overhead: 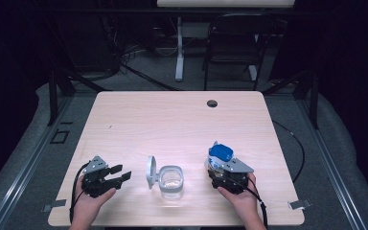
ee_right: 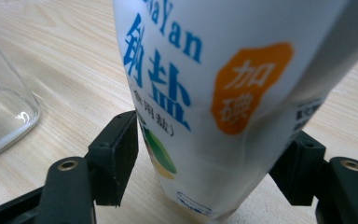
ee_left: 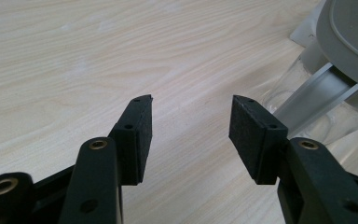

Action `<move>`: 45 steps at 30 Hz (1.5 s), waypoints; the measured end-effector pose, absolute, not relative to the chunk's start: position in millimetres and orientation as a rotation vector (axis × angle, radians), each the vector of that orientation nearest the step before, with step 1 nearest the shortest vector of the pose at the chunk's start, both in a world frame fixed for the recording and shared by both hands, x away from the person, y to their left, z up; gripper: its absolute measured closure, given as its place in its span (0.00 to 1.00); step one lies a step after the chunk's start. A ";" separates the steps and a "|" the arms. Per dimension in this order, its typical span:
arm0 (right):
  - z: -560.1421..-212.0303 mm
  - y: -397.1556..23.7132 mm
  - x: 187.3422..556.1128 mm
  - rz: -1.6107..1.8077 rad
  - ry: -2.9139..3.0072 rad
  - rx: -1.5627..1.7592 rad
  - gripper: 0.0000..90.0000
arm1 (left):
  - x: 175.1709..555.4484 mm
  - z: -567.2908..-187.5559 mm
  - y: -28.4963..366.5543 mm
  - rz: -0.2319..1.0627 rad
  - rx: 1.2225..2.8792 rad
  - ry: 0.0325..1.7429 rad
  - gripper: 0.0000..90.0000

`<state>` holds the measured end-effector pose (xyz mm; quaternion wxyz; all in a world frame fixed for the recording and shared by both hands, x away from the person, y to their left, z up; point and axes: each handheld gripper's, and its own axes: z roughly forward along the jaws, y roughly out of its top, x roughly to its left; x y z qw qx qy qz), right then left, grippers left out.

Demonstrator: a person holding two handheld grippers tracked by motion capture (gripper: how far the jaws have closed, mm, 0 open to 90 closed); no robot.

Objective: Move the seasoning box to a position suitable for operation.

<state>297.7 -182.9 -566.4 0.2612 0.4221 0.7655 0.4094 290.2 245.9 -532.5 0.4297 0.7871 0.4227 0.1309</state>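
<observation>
Two grippers flanking a clear jar (overhead: 171, 181), left gripper (overhead: 120, 174) gaping empty beside it, right gripper (ee_right: 212, 154) spread around a salt pouch (ee_right: 223, 93), pads clear.

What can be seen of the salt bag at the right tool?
The salt bag is a soft white plastic pouch with blue characters, an orange badge, a small green and yellow picture low down, and a blue top. It stands upright on the wooden table, slightly creased, right of the clear container. It sits between the right tool's wide jaws; whether the pads still press it is unclear.
</observation>
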 end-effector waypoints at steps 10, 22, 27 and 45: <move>-570.1 -179.3 300.9 1.090 2.048 1.135 0.35 | 289.8 -533.8 249.4 0.330 1.962 1.070 0.55; -573.6 -174.9 301.5 1.067 2.011 1.121 0.37 | 290.0 -534.6 251.2 0.332 1.960 1.074 0.56; -574.0 -176.5 302.0 1.067 2.017 1.110 0.37 | 290.2 -535.5 250.7 0.328 1.964 1.076 0.56; -579.4 -175.6 304.2 1.060 2.019 1.139 0.39 | 290.1 -535.8 251.3 0.328 1.958 1.081 0.56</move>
